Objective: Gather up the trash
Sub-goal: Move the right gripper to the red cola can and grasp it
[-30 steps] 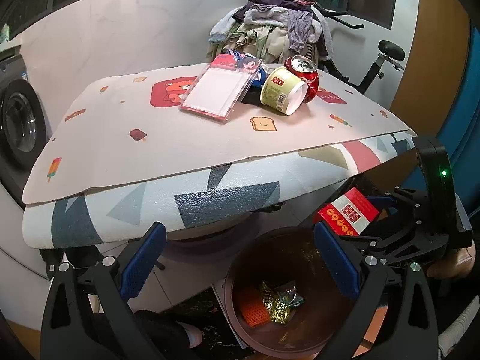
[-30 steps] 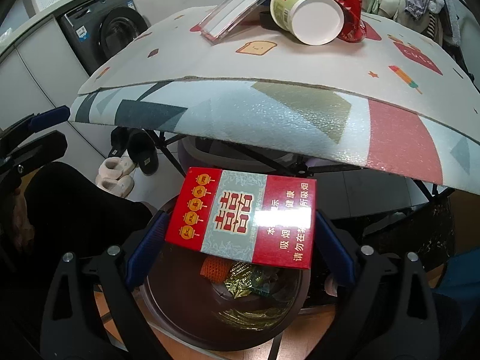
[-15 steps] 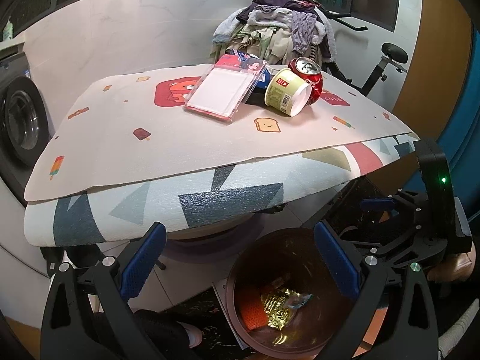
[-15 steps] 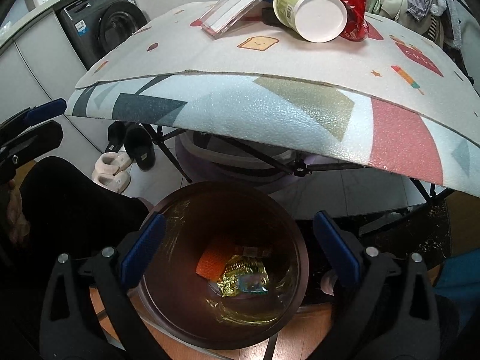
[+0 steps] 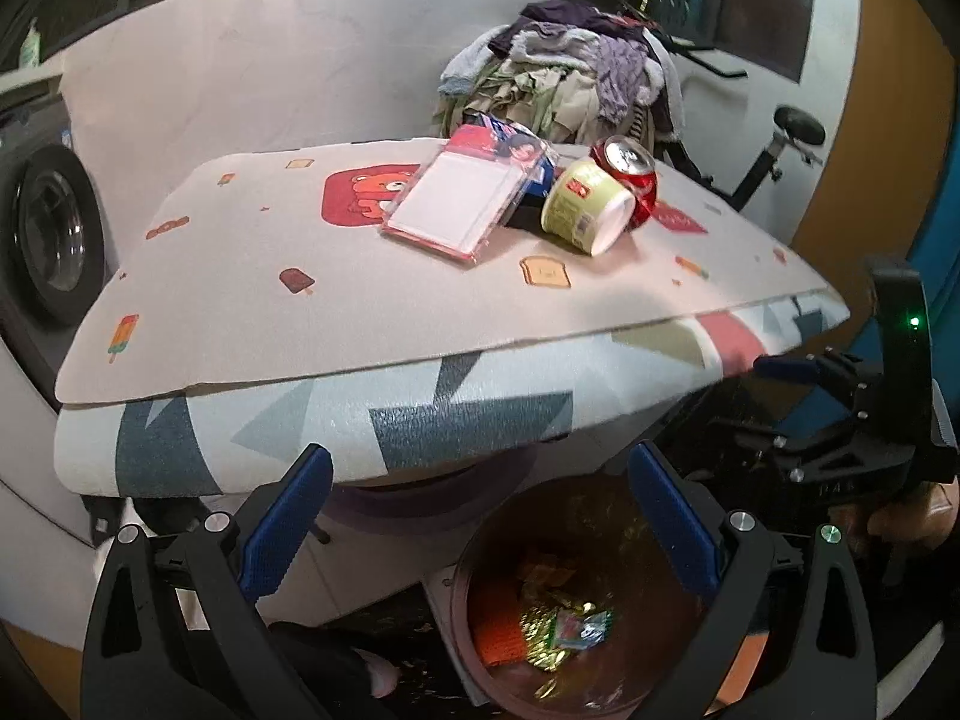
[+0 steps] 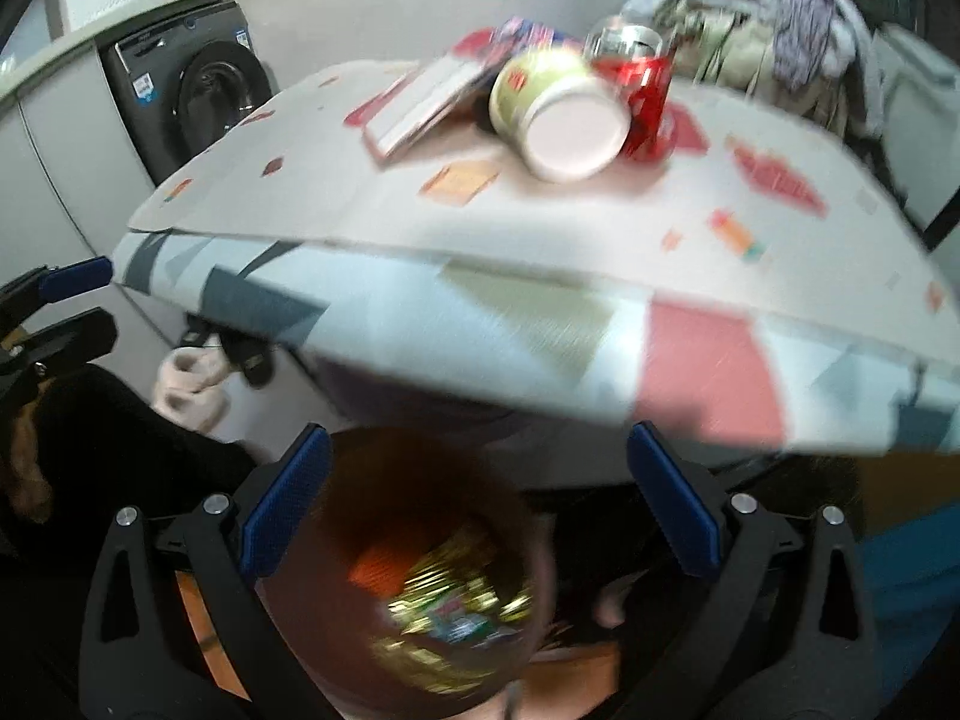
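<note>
A brown trash bin (image 5: 636, 546) (image 6: 384, 480) stands on the floor under the table's front edge, holding an orange item and gold wrappers (image 5: 558, 624). On the table lie a tipped yellow-green paper cup (image 5: 585, 207) (image 6: 555, 108), a red soda can (image 5: 630, 177) (image 6: 642, 90) and a pink clear-cased packet (image 5: 462, 204). My left gripper (image 5: 480, 528) hangs open above the bin's left side with nothing in it. My right gripper (image 6: 477, 516) is open and empty over the bin; the left wrist view shows it as a black frame (image 5: 840, 438) at the right.
The table (image 5: 360, 312) wears a patterned foam mat that overhangs the bin. A washing machine (image 6: 192, 96) stands at the left, a heap of clothes (image 5: 564, 78) behind the table, an exercise bike (image 5: 774, 150) at the far right. Slippers (image 6: 192, 384) lie on the floor.
The red cigarette box held by my right gripper a second ago dropped out of view as the jaws opened. Both grippers have since lifted and tilted up toward the table; the right view blurs.
</note>
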Motion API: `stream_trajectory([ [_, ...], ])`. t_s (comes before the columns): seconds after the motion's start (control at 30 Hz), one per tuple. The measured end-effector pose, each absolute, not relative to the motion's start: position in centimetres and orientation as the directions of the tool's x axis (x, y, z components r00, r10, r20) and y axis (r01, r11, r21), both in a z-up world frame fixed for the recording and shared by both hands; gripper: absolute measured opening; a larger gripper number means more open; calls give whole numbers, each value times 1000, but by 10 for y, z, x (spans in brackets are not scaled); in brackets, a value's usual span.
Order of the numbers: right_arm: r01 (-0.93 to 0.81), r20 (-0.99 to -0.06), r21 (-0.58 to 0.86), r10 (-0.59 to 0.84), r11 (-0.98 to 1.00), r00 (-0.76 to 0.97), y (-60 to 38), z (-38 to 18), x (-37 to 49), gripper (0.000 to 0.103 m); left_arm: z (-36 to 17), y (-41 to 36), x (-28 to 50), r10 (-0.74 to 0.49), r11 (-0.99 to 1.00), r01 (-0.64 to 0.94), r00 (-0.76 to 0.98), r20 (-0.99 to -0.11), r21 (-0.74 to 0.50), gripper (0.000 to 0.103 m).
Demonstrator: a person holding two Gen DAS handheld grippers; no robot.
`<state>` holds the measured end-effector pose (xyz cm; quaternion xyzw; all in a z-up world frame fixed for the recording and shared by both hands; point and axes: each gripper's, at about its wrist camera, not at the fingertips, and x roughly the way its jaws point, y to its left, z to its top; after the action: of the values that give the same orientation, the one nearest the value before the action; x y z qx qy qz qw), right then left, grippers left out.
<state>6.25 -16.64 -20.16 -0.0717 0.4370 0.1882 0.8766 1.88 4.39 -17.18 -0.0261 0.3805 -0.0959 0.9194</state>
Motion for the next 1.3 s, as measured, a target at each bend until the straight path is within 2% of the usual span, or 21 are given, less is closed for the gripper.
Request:
stream_trajectory([
  [0.23, -338, -701, 17, 252, 941, 667, -192, -154, 104, 95, -159, 55, 42, -212, 977, 142, 713, -668, -159, 97],
  [0.33, -287, -673, 49, 244, 957, 698, -204, -141, 133, 89, -154, 57, 53, -212, 977, 144, 723, -658, -156, 97],
  [0.47, -240, -640, 118, 259, 964, 723, -214, -131, 167, 89, -151, 60, 68, -218, 976, 147, 726, -652, -163, 97],
  [0.63, -227, -635, 145, 267, 963, 725, -207, -130, 214, 83, -152, 61, 87, -222, 975, 152, 726, -651, -163, 97],
  [0.77, -222, -648, 124, 248, 967, 720, -198, -140, 245, 81, -158, 63, 98, -230, 972, 142, 718, -657, -185, 97],
  [1.0, -220, -666, 171, 278, 960, 693, -197, -157, 273, 79, -169, 63, 108, -235, 971, 140, 699, -676, -193, 97],
  [1.07, -221, -658, 199, 298, 955, 691, -199, -158, 276, 69, -171, 64, 111, -234, 971, 136, 697, -678, -195, 97],
  [1.1, -223, -655, 218, 312, 950, 688, -200, -158, 276, 56, -172, 64, 113, -233, 971, 135, 696, -679, -196, 97],
  [1.3, -203, -625, 307, 358, 930, 694, -221, -151, 269, 56, -171, 62, 120, -237, 971, 144, 697, -677, -192, 97],
])
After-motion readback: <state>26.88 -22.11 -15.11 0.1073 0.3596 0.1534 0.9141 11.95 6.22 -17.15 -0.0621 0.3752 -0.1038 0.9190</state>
